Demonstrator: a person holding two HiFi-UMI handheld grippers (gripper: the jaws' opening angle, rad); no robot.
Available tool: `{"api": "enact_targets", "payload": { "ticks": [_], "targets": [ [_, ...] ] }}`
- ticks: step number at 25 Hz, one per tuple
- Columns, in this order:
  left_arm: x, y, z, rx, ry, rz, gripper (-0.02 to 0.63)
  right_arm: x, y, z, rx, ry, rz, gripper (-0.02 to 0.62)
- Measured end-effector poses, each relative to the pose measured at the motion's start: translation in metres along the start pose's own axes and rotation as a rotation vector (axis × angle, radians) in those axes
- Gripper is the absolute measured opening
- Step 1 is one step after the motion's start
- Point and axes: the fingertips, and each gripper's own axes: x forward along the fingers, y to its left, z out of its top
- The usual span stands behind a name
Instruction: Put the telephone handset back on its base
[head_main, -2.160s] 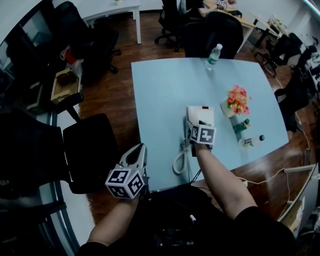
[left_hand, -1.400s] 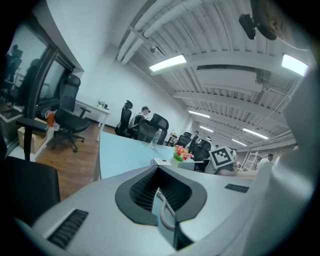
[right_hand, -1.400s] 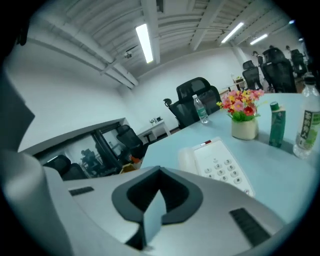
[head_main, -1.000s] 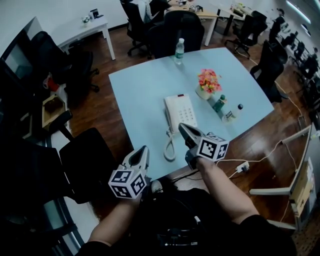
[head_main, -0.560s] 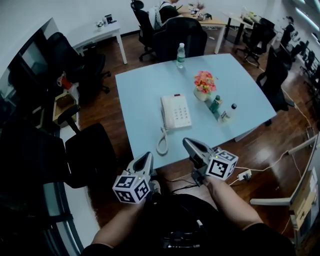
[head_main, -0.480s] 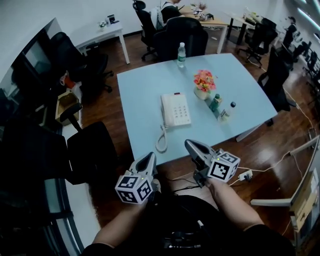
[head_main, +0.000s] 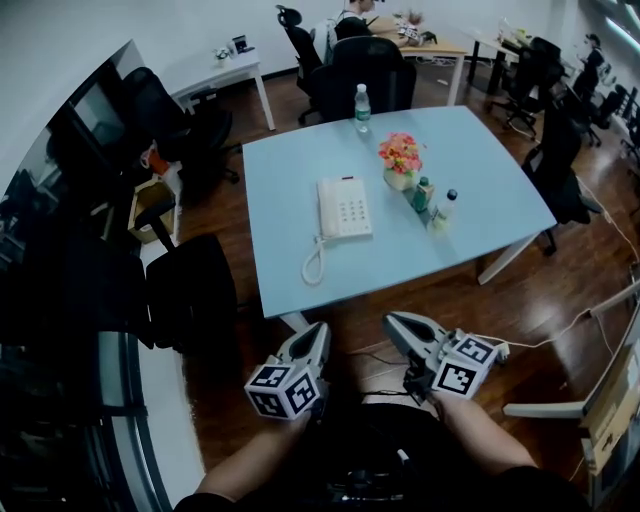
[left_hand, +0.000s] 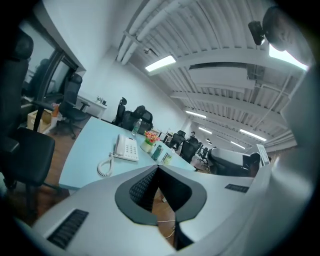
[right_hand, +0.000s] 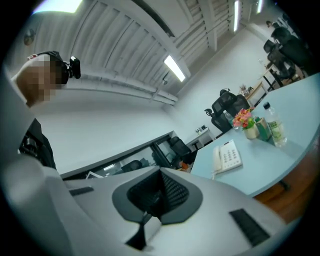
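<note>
Phone (head_main: 344, 208) set on table (head_main: 290, 170), centre; flowers (head_main: 400, 158) just right of it, bottles (head_main: 421, 194) further right; water bottle (head_main: 361, 106) at far edge.

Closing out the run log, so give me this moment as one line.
telephone handset on base | left hand-held gripper shut, empty | right hand-held gripper shut, empty | both short of table
</note>
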Motion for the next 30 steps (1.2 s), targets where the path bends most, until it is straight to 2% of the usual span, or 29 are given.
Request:
{"api": "enact_targets", "payload": {
  "ticks": [6,10,13,17,30],
  "targets": [
    [-0.007,-0.03,-0.016,0.028,-0.004,-0.008,-0.003,-0.029,-0.005,-0.009,0.02,-0.036,-0.025,0.006],
    [0.001,-0.048,-0.032,-0.022,0.011,-0.045,-0.003,-0.035,-0.003,-0.018,0.008,-0.002,-0.022,0.006],
    [0.002,-0.057,-0.035,0.006,0.011,-0.047,-0.003,-0.042,-0.005,-0.025,-0.027,0.022,-0.04,0.006],
    [0.004,-0.063,-0.029,0.03,-0.002,-0.044,-0.003,-0.047,-0.012,-0.026,-0.022,0.018,-0.058,0.006],
    [-0.002,-0.064,-0.026,0.078,0.004,-0.017,-0.003,-0.043,-0.006,-0.025,-0.026,0.023,-0.025,0.008]
  ]
}}
